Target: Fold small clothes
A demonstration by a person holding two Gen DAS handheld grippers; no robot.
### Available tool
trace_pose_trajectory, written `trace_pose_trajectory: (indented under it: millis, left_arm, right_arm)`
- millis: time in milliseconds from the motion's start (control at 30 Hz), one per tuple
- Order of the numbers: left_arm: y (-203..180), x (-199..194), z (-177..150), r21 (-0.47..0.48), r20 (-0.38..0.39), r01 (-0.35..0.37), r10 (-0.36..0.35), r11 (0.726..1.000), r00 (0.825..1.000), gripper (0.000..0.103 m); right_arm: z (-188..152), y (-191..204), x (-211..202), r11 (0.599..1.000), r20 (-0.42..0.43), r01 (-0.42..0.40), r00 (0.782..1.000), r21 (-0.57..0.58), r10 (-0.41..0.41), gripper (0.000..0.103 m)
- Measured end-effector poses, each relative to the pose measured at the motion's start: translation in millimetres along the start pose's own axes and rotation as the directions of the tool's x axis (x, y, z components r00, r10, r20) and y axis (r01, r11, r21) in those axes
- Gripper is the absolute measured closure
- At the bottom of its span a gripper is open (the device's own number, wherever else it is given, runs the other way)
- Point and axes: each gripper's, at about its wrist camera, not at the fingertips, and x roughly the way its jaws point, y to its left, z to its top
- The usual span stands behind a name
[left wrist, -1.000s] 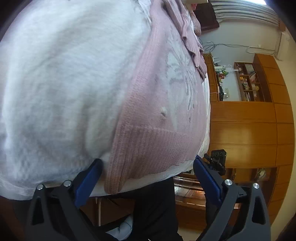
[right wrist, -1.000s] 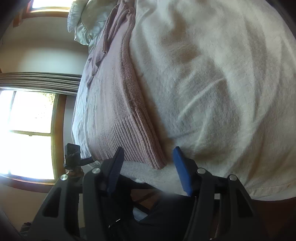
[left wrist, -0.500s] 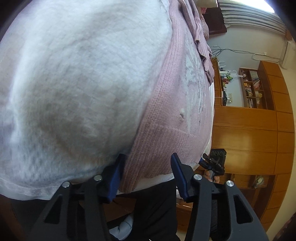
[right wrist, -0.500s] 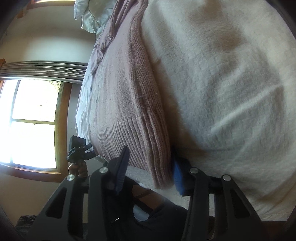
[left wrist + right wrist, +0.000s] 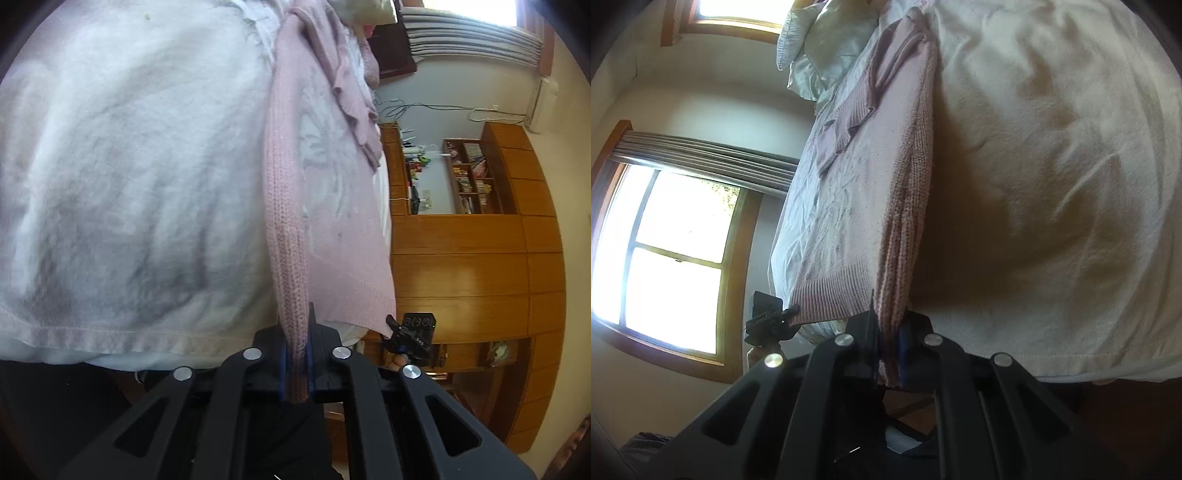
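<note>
I have both grippers clamped on the bottom hem of the pink knit sweater [image 5: 343, 206], one at each lower corner. The left gripper [image 5: 295, 363] has its jaws pressed together on a bunched strip of knit at one side seam; the right gripper [image 5: 889, 350] has its jaws closed on the stacked layers at the other seam. Holding the two corners like this keeps the hem taut between my hands, so I judge I am set to carry the bottom edge up toward the collar for a fold across the middle.

The sweater lies flat on the bed [image 5: 1052, 177], over a pale cloth [image 5: 122, 166], with its hem at the near edge and its upper part rumpled far off by the pillow [image 5: 827, 55].

Each gripper shows small in the other's view, by the opposite corner. The sleeves are hard to read: there is a crumpled flap near the top, possibly a sleeve folded inward, but I cannot be sure. How many layers each grip has caught is hidden between the pads.
</note>
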Motion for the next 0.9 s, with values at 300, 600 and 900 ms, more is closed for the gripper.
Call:
trace_pose_trajectory:
  millis: [300,600,900]
  left_arm:
    - [-1,-27,-24,0.015,0.038,0.093,-0.094,0.996,0.995,0.096]
    - [-10,-53,-64,-0.006,0.086,0.211,-0.209,0.978,0.974,0.096]
    - [-53,-54,-9,0.0,0.139,0.34,-0.336,0.941,0.931,0.096]
  right_arm:
    - [-26,26,-9,0.998,0.031,-0.065,0.997,0.01,0.064,0.097]
    - [-47,27,-36,0.983,0.093,-0.165,0.983,0.085,0.157,0.097]
    - [25,56,-46,0.966,0.138,-0.255,0.959,0.043,0.247,0.097]
